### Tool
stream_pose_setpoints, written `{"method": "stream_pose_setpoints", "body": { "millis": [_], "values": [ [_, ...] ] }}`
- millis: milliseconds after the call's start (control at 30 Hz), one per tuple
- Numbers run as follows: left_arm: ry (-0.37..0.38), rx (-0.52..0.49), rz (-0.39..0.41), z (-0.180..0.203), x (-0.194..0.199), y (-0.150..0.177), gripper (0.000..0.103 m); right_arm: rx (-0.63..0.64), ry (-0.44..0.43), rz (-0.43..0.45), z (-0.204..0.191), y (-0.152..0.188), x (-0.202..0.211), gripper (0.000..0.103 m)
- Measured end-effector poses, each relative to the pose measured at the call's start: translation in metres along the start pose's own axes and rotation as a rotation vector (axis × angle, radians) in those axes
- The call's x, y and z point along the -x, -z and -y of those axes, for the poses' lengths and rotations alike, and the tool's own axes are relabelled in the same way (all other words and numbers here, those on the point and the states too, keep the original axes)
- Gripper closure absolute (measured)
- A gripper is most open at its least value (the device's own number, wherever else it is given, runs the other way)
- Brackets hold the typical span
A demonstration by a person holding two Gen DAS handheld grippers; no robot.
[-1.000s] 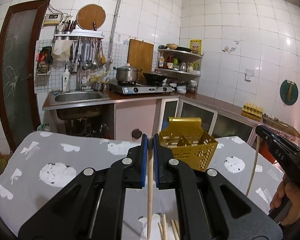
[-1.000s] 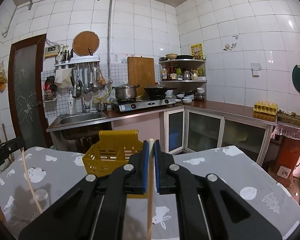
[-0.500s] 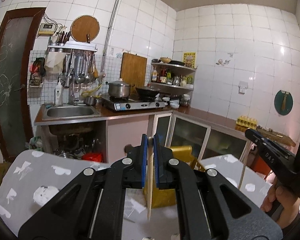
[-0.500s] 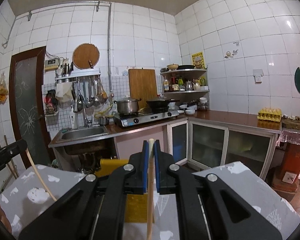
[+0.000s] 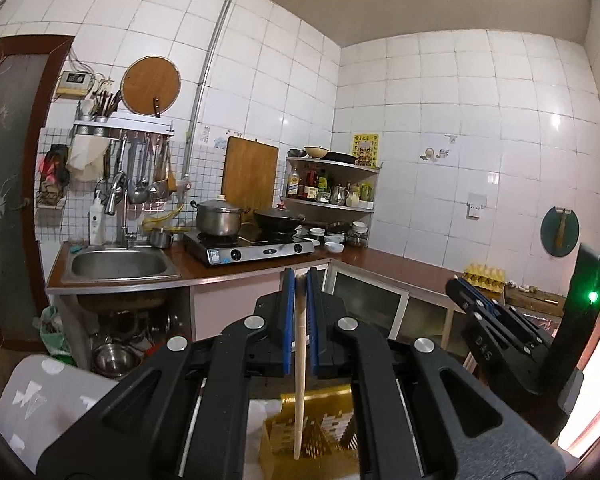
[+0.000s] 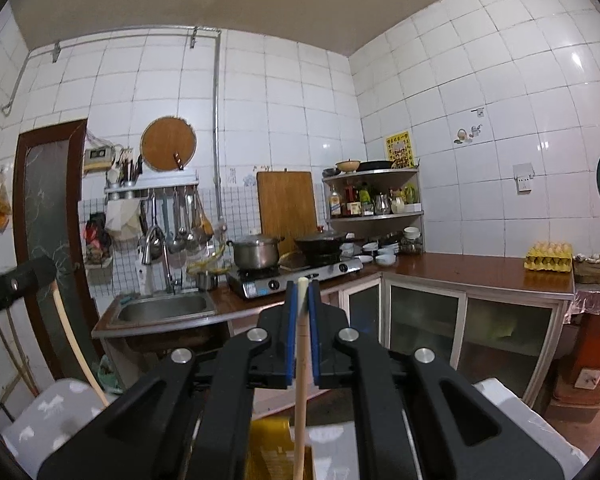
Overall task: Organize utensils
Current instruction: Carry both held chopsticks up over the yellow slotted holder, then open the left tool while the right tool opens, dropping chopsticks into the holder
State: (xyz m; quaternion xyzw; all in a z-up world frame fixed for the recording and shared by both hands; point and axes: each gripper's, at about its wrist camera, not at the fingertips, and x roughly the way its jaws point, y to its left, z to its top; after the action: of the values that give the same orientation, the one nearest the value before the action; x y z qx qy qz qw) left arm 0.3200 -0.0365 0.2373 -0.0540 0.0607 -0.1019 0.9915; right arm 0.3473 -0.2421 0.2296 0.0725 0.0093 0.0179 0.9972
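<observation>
White-tiled kitchen walls fill both views, and the table (image 5: 28, 392) with its grey patterned cloth shows only at the bottom edge. Your target is the yellow basket (image 5: 320, 428), straight below both pairs of tongs. Each chopstick hangs with its long axis near upright, thin end pointing down at the basket.

Your left tongs (image 5: 299, 280) are clamped shut on the left chopstick (image 5: 299, 368), gripped near its top; its lower tip shows against the basket's perforated wall, whether above or inside the rim you cannot tell.

Your right tongs (image 6: 301, 286) are likewise closed on the right chopstick (image 6: 300, 392), which runs out of frame over the basket. Judging by this, neither hand is clearly nearer; the move wanted is a straight drop, sticks kept vertical.
</observation>
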Motion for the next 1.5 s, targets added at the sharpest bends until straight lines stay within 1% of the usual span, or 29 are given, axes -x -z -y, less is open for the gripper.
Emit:
{"method": "stream_pose_setpoints", "body": {
  "millis": [100, 200, 300, 367, 433, 567, 600, 667, 700, 733, 767, 800, 867, 933, 1000, 1033, 1100, 1167, 1233, 1333, 1500],
  "values": [
    [-0.011, -0.028, -0.015, 0.007, -0.024, 0.008, 0.098, -0.012, 0.008, 0.016, -0.002, -0.001, -0.022, 0.097],
    [-0.022, -0.039, -0.051, 0.007, -0.049, 0.028, 0.098, -0.010, 0.010, 0.001, -0.005, 0.011, -0.046, 0.097],
    [-0.038, -0.043, -0.100, 0.002, -0.071, 0.054, 0.098, -0.015, -0.003, -0.035, 0.000, 0.038, -0.064, 0.097],
    [-0.061, -0.054, -0.137, -0.004, -0.084, 0.074, 0.098, -0.007, -0.014, -0.065, 0.001, 0.056, -0.073, 0.097],
    [-0.070, -0.046, -0.174, -0.011, -0.092, 0.090, 0.098, 0.018, -0.016, -0.099, 0.002, 0.073, -0.079, 0.097],
    [-0.077, -0.005, -0.217, -0.025, -0.097, 0.106, 0.098, 0.044, -0.019, -0.165, 0.002, 0.093, -0.087, 0.097],
    [-0.079, 0.000, -0.220, -0.026, -0.096, 0.107, 0.098, 0.048, -0.019, -0.178, 0.002, 0.096, -0.089, 0.097],
    [-0.095, 0.005, -0.209, -0.027, -0.089, 0.105, 0.098, 0.054, -0.037, -0.241, 0.003, 0.101, -0.092, 0.096],
    [-0.099, 0.005, -0.201, -0.028, -0.083, 0.101, 0.093, 0.061, -0.038, -0.274, 0.003, 0.102, -0.092, 0.096],
    [-0.105, 0.006, -0.192, -0.028, -0.078, 0.099, 0.087, 0.069, -0.031, -0.285, 0.004, 0.102, -0.089, 0.096],
    [-0.113, 0.008, -0.177, -0.028, -0.070, 0.094, 0.071, 0.075, -0.018, -0.292, 0.006, 0.100, -0.086, 0.090],
    [-0.120, 0.009, -0.163, -0.029, -0.063, 0.090, 0.053, 0.068, -0.011, -0.293, 0.009, 0.095, -0.077, 0.067],
    [-0.138, 0.010, -0.122, -0.030, -0.043, 0.081, 0.038, 0.043, -0.010, -0.267, 0.012, 0.087, -0.063, 0.033],
    [-0.140, 0.010, -0.096, -0.031, -0.019, 0.071, 0.029, 0.054, 0.013, -0.266, 0.015, 0.075, -0.040, 0.033],
    [-0.149, 0.007, -0.086, -0.034, 0.000, 0.063, 0.007, 0.074, 0.032, -0.283, 0.016, 0.071, -0.024, 0.033],
    [-0.158, -0.002, -0.073, -0.035, 0.014, 0.060, 0.004, 0.090, 0.048, -0.299, 0.017, 0.070, -0.012, 0.033],
    [-0.169, -0.020, -0.051, -0.038, 0.041, 0.059, 0.005, 0.101, 0.063, -0.326, 0.019, 0.072, 0.009, 0.033],
    [-0.177, -0.033, -0.064, -0.041, 0.056, 0.060, 0.005, 0.086, 0.083, -0.383, 0.024, 0.083, 0.031, 0.033],
    [-0.196, -0.035, -0.088, -0.046, 0.074, 0.069, 0.005, 0.063, 0.076, -0.458, 0.028, 0.103, 0.051, 0.032],
    [-0.211, -0.018, -0.126, -0.054, 0.089, 0.085, 0.005, 0.069, 0.100, -0.541, 0.032, 0.136, 0.071, 0.032],
    [-0.186, 0.002, -0.206, -0.067, 0.101, 0.128, 0.005, 0.065, 0.106, -0.656, 0.032, 0.192, 0.094, 0.032]
  ]
}}
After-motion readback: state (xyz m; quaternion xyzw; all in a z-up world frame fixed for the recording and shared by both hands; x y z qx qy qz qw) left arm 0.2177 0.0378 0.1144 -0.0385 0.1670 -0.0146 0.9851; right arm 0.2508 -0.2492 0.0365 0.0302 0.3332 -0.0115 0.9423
